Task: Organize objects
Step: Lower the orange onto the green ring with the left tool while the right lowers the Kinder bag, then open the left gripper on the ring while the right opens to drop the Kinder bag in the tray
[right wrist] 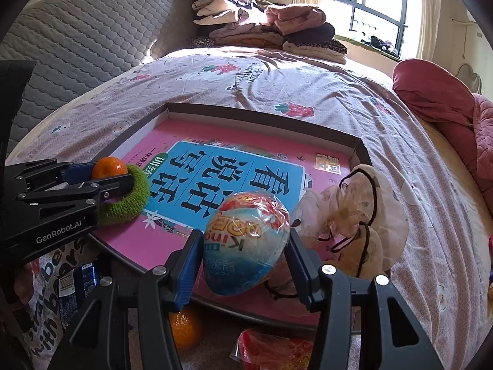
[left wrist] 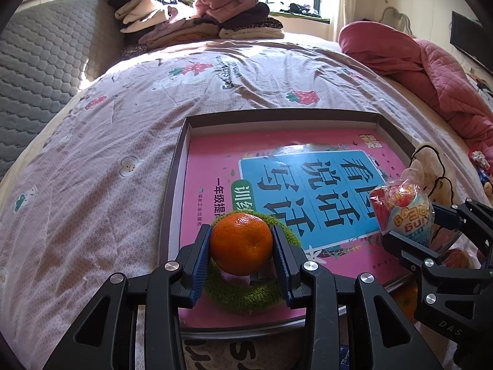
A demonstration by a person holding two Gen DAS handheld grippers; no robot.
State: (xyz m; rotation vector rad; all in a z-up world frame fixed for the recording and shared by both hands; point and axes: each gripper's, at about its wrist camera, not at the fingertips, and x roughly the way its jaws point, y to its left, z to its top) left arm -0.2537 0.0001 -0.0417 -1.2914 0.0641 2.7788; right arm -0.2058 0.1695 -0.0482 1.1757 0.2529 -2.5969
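My left gripper (left wrist: 242,246) is shut on an orange tangerine (left wrist: 242,243), held just above a green knitted ring (left wrist: 243,296) that lies on a pink book (left wrist: 215,166) inside a shallow grey box lid (left wrist: 175,166). From the right wrist view the same tangerine (right wrist: 109,167) and green ring (right wrist: 132,197) sit at the box's left corner. My right gripper (right wrist: 243,262) is shut on a foil-wrapped egg-shaped toy (right wrist: 246,243), over the near edge of the box (right wrist: 246,114). That egg (left wrist: 400,209) shows at the right in the left wrist view.
A beige drawstring pouch (right wrist: 360,212) lies on the box's right corner. Another tangerine (right wrist: 185,330), a red packet (right wrist: 271,348) and a printed bag (right wrist: 52,296) lie on the bed below the box. Folded clothes (left wrist: 197,15) and a red quilt (left wrist: 431,67) occupy the far bed.
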